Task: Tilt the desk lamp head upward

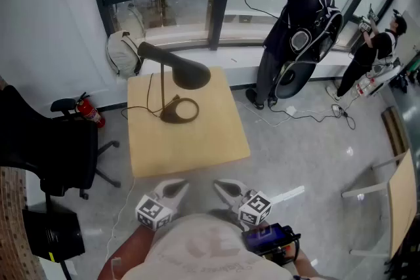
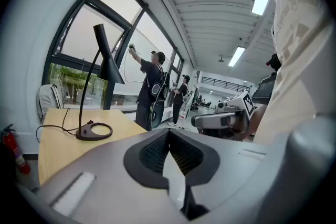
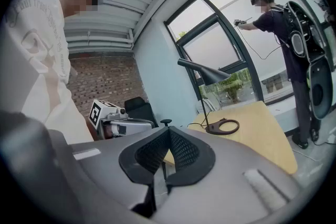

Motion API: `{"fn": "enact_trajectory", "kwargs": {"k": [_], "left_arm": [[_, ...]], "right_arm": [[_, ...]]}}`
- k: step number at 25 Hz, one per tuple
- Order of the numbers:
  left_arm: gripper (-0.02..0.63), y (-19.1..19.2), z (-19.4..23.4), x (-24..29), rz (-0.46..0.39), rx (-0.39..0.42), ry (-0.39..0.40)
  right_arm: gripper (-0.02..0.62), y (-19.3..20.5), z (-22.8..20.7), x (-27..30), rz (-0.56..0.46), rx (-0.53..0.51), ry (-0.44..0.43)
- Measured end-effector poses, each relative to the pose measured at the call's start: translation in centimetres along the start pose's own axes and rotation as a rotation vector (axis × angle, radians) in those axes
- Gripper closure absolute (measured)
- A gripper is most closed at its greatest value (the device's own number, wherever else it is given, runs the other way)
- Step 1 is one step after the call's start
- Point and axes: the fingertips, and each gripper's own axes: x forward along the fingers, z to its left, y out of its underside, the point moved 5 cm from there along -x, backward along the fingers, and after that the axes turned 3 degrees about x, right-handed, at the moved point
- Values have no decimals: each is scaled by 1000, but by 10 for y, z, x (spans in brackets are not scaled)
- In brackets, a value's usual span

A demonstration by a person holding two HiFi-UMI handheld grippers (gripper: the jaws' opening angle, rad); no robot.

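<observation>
Closed left gripper [image 1: 178, 187] and right gripper [image 1: 222, 186] — desk lamp [image 1: 186, 73] well ahead, untouched

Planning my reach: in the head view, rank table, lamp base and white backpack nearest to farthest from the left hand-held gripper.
1. Table, just ahead of the left hand-held gripper.
2. Lamp base, mid-table.
3. White backpack, by the window.

Left hand-held gripper [image 1: 178, 187]: jaws pressed together, nothing between them, aimed forward and slightly down. Right hand-held gripper [image 1: 222, 186]: same, jaws together and empty. Both sit low, close in front of the person's torso [image 1: 210, 249], side by side, not touching, tips angled in toward each other. Left marker cube [image 1: 151, 212] and right marker cube [image 1: 256, 208] face up. Left forearm [image 1: 128, 251] bare, at lower left of head view.
</observation>
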Motion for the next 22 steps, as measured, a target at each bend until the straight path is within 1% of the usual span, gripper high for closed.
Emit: {"fn": "enact_trajectory", "kwargs": {"k": [3, 8, 16, 22], "left_arm": [[604, -2, -6, 4, -2, 20, 2], [604, -1, -16, 4, 0, 23, -9], [604, 6, -32, 0, 9, 2, -34], [604, 9, -35, 0, 7, -6, -28]], "right_arm": [[581, -3, -4, -6, -17, -17, 6], [581, -3, -2, -16, -18, -25, 22], [581, 8, 5, -23, -10, -24, 18], [581, 9, 7, -27, -9, -27, 31]]}}
